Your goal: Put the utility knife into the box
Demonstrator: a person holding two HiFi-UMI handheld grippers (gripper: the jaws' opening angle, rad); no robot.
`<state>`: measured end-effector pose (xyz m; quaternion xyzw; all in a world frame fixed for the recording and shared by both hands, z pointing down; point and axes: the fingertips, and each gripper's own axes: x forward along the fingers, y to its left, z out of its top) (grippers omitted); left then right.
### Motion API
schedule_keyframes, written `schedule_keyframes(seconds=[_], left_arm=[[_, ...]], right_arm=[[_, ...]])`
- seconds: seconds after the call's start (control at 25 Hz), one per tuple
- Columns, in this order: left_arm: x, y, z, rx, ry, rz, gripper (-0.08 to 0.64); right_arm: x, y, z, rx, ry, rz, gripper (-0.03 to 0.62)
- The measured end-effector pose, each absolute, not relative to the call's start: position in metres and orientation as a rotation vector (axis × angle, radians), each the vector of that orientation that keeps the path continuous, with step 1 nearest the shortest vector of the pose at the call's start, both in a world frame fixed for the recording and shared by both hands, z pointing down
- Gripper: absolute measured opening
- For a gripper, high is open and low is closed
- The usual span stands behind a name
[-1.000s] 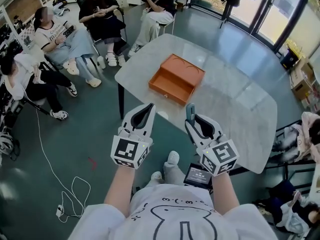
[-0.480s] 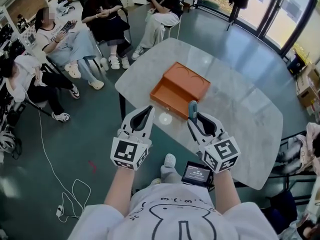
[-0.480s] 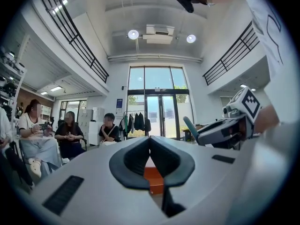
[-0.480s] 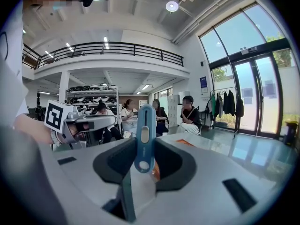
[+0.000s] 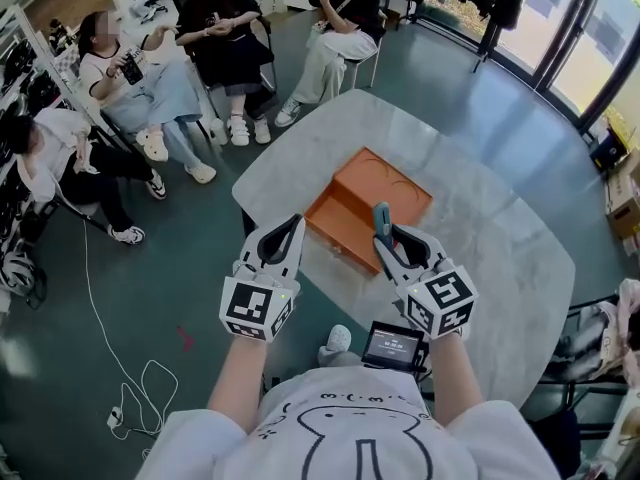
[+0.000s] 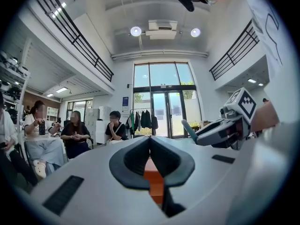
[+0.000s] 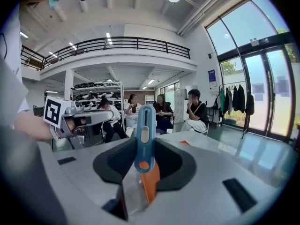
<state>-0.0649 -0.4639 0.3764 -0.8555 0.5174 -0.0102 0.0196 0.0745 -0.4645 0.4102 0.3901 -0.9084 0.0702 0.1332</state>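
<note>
An open orange box lies on the marble table, its empty tray toward me. My right gripper is shut on a blue utility knife that sticks up past its fingertips, just at the box's near right corner. In the right gripper view the knife stands upright between the pads of the right gripper, with the orange box below. The left gripper hovers beside the box's near left corner, jaws shut and empty. Past the left gripper, the box shows under the jaws.
Several people sit on chairs beyond the table's far left side. A white cable trails on the floor at left. A small screen sits by my waist. Glass doors line the back right.
I have come closer to the table. Both grippers now reach over its near edge, and the knife stands at the box's near side. Neither grip has changed.
</note>
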Motion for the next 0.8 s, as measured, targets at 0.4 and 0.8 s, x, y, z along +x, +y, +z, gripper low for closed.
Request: schedule_keyframes(seconds=[0.4, 0.8], left_arm=[[-0.058, -0.501, 0.386, -2.641, 1.668, -0.058, 0.015], [-0.06, -0.511, 0.403, -2.691, 1.641, -0.101, 0.015]], right_arm=[[0.075, -0.508, 0.445, 0.986, -2.549, 0.301, 0.13], [0.062, -0.524, 0.504, 0.88, -2.371, 0.433, 0.13]])
